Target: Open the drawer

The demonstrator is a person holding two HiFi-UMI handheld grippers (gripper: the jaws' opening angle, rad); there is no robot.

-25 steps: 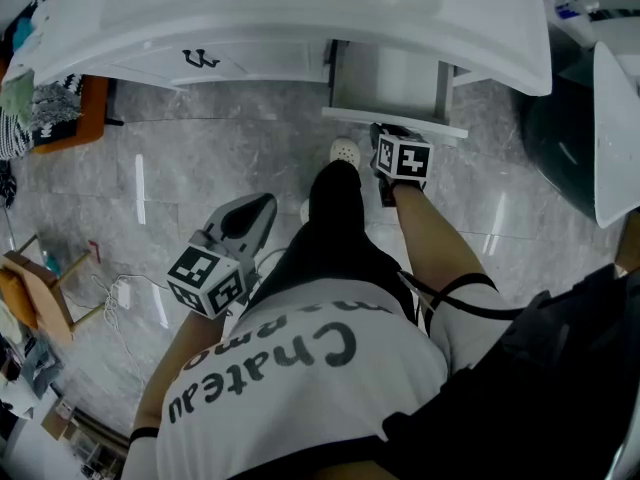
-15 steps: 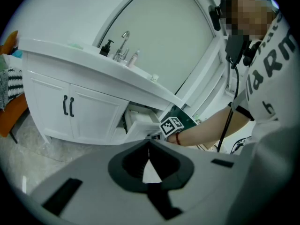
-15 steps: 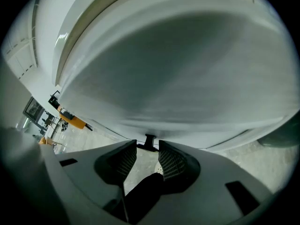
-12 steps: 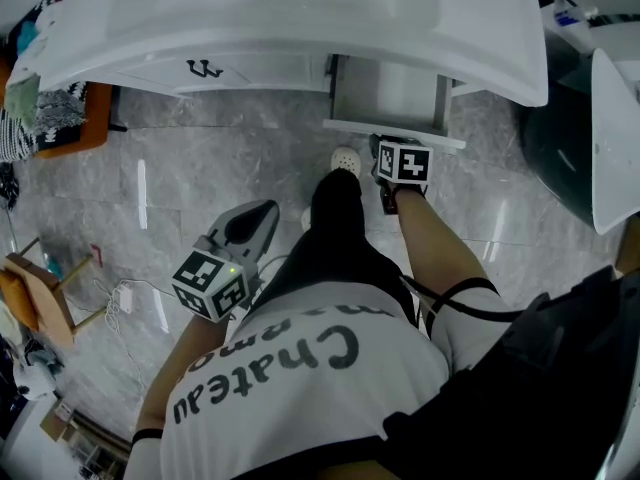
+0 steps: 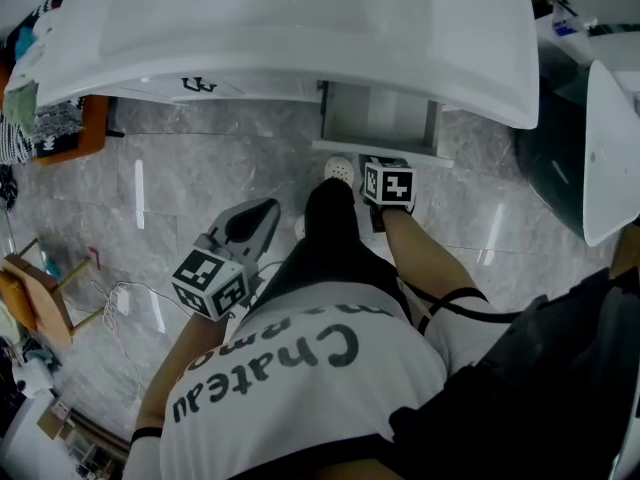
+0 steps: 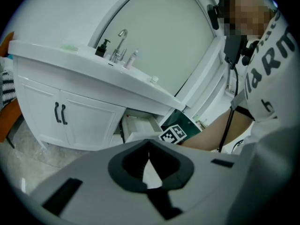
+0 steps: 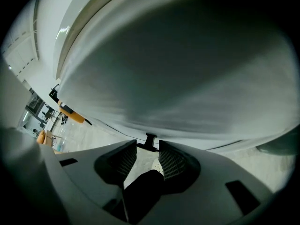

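Observation:
A white drawer point(image 5: 378, 118) stands pulled out from under the white vanity point(image 5: 300, 28); the left gripper view shows the drawer point(image 6: 138, 128) too. My right gripper point(image 5: 384, 168) is at the drawer's front panel. In the right gripper view its jaws point(image 7: 147, 144) hold the small dark drawer handle point(image 7: 150, 139) between the tips, and the ribbed pads point(image 7: 171, 163) meet its ends. My left gripper point(image 5: 255, 213) hangs low at the person's side over the floor, well left of the drawer. Its jaws point(image 6: 149, 149) are shut with nothing in them.
Two cabinet doors with dark handles point(image 6: 60, 114) sit left of the drawer. The person's leg and white shoe point(image 5: 340, 168) stand just in front of the drawer. A dark bin with a white lid point(image 5: 610, 138) is at the right, an orange stool point(image 5: 70, 118) at the left.
The vanity and drawer sit lower in the head view as the camera has tilted. My right gripper stays at the drawer front, and the left gripper has barely shifted.

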